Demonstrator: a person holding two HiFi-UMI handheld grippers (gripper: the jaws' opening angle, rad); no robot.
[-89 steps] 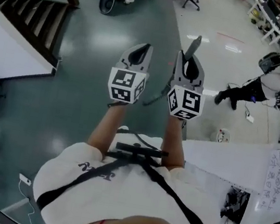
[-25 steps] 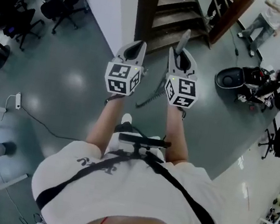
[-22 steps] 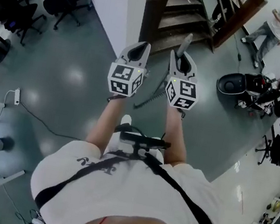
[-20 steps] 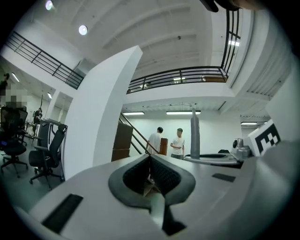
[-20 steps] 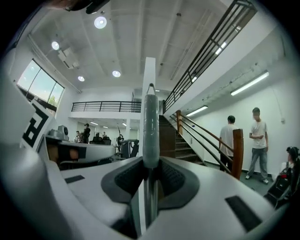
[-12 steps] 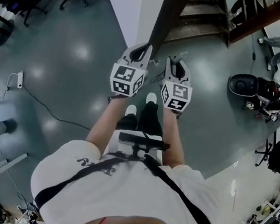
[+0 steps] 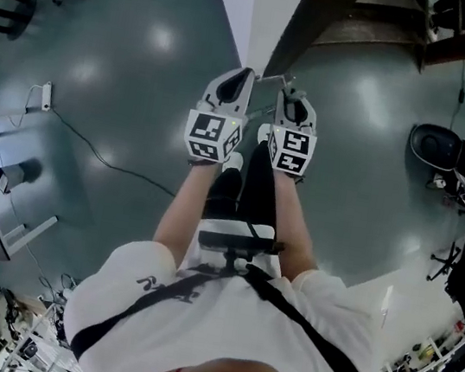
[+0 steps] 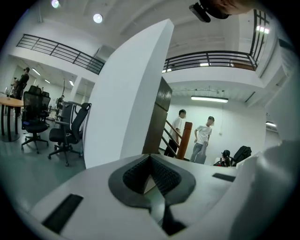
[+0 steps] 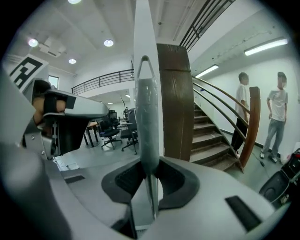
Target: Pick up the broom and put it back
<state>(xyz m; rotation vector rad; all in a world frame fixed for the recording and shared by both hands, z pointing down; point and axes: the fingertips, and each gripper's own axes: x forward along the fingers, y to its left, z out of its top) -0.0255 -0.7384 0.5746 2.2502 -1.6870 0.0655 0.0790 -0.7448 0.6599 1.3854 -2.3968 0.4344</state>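
The broom's grey handle (image 9: 146, 122) with its hang loop stands upright between the pads of my right gripper (image 9: 150, 174), which is shut on it. Below the grip a thin metal pole runs down out of sight; the broom's head is hidden. In the head view the right gripper (image 7: 292, 94) is held over the person's legs, and the handle's tip (image 7: 277, 78) pokes out ahead of it. My left gripper (image 7: 239, 75) is close beside it on the left. The left gripper (image 8: 150, 159) is shut, with nothing between its pads.
A white wall end (image 7: 260, 10) and a brown staircase (image 7: 373, 19) stand straight ahead. Two people (image 9: 276, 117) wait by the stair post. Office chairs (image 8: 65, 136) are at the left, a dark scooter (image 7: 448, 154) at the right, and a cable (image 7: 89, 149) lies on the grey floor.
Both grippers have sunk and come in closer to the legs. The view has swung, so the wall end and stairs now lie dead ahead. The broom handle stays in the right gripper.
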